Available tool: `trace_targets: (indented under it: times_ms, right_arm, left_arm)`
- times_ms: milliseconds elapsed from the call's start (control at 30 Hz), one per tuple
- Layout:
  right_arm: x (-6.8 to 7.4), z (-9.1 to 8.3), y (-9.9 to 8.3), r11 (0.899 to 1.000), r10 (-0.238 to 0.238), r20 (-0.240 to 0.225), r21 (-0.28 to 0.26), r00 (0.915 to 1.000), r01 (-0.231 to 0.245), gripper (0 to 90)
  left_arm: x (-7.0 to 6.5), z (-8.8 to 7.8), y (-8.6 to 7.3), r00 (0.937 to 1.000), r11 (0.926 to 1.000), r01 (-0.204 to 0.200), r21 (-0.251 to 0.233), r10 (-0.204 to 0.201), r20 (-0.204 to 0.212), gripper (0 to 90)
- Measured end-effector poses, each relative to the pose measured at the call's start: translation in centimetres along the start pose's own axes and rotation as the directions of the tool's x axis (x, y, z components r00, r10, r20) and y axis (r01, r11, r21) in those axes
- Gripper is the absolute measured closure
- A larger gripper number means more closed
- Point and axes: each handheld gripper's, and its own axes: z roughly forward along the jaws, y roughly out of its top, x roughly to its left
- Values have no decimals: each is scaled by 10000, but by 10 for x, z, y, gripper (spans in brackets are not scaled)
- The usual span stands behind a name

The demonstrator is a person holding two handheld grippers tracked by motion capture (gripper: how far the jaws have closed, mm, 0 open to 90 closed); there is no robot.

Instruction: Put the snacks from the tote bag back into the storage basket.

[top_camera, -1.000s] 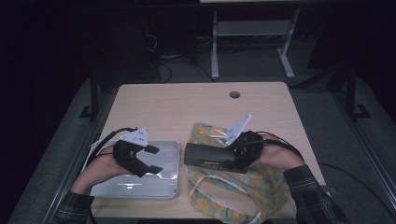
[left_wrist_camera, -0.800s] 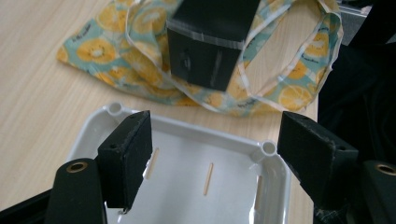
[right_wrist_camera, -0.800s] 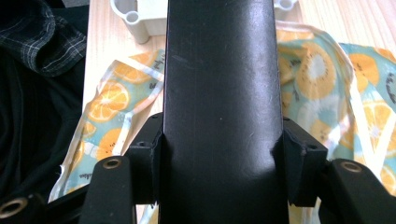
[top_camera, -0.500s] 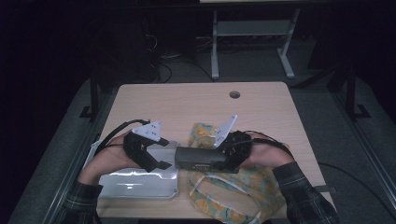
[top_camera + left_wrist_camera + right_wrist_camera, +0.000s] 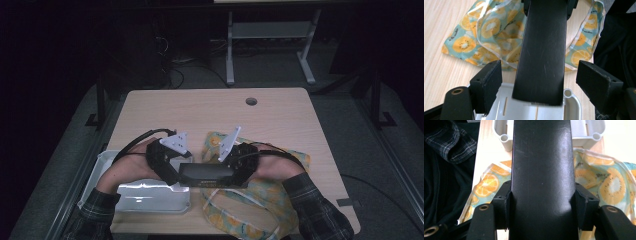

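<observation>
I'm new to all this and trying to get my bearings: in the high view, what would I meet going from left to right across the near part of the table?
White tray → left gripper → black flat case → right gripper → fruit-print cloth bag.

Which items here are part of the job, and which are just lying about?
In the job:
- black flat case, clamped in the right gripper
- left gripper, jaws just opened, standing apart on either side of the case's free end
- white tray under that end

Lying about:
- fruit-print cloth bag under the case
- table
</observation>
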Motion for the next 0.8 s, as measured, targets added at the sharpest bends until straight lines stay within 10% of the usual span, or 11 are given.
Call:
trace_targets:
  times_ms: [800]
  right_arm:
    - [4, 1, 5, 9999, -143, -85, -59, 9999, 142, 417]
  left_arm:
    - [-5, 37, 21, 9971, 9855, -751, 1519, 720, 255, 304]
